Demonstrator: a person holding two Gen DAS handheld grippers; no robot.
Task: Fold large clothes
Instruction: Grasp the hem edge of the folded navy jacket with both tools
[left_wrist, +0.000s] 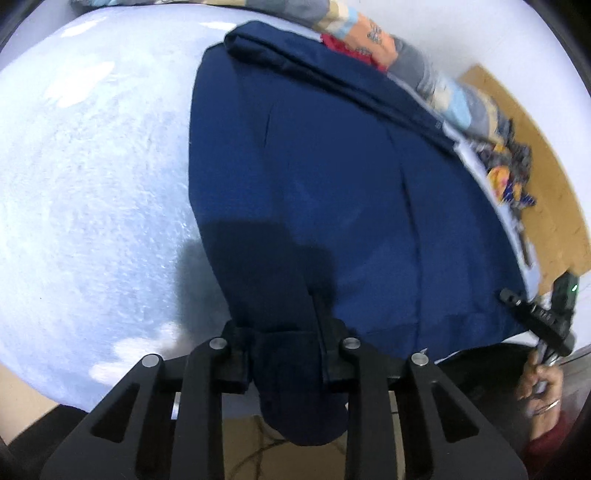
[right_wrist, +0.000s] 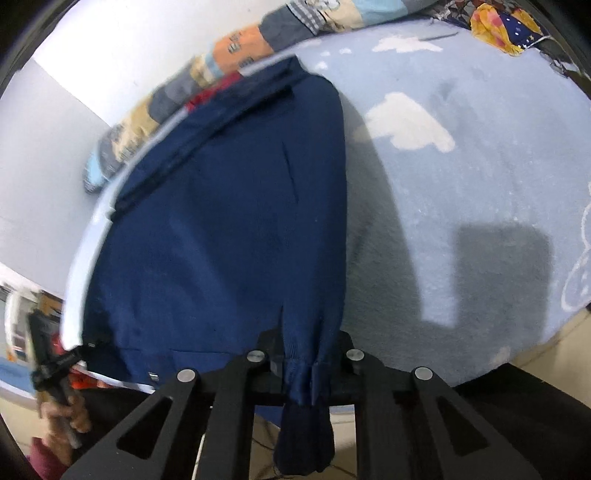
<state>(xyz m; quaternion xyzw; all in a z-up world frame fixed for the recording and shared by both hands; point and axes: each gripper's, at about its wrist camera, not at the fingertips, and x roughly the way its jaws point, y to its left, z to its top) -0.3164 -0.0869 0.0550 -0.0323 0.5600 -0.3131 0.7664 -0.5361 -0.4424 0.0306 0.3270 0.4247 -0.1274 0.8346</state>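
Observation:
A large navy blue garment (left_wrist: 332, 177) lies spread on a light blue bed cover (left_wrist: 92, 166); it also shows in the right wrist view (right_wrist: 221, 221). My left gripper (left_wrist: 286, 354) is shut on a bunched corner of the garment at its near left edge, and cloth hangs down between the fingers. My right gripper (right_wrist: 308, 365) is shut on the garment's near right corner, with a fold of cloth hanging below. The right gripper also shows at the right edge of the left wrist view (left_wrist: 539, 317), and the left gripper shows at the left of the right wrist view (right_wrist: 48, 354).
A patchwork quilt (left_wrist: 369, 33) and a red cloth (left_wrist: 351, 50) lie along the far side of the bed by the wall. A heap of colourful clothes (left_wrist: 509, 173) lies at the bed's far corner. The bed cover (right_wrist: 461, 203) stretches out beside the garment. The floor lies below the near edge.

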